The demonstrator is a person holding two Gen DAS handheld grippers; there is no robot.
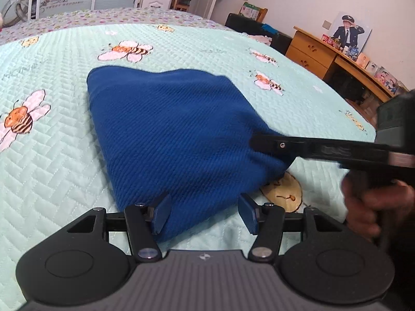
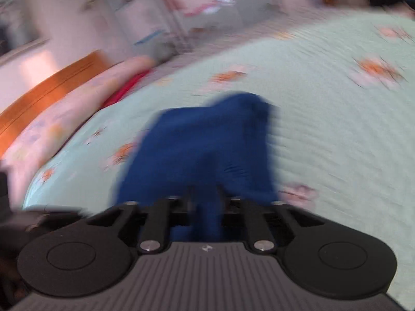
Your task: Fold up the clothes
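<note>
The blue garment (image 1: 176,134) lies in a folded bundle on the bed (image 1: 52,171), centre of the left wrist frame. The right gripper (image 2: 205,194) is clamped narrow on the garment's near edge, lower centre of its blurred view; in the left wrist view its finger enters from the right edge, held by a hand (image 1: 373,207). The left gripper (image 1: 205,213) stands wide, straddling the lower corner without pinching. Judged advice: keep the held edge taut and aligned, and steady the bundle before any crease is set.
</note>
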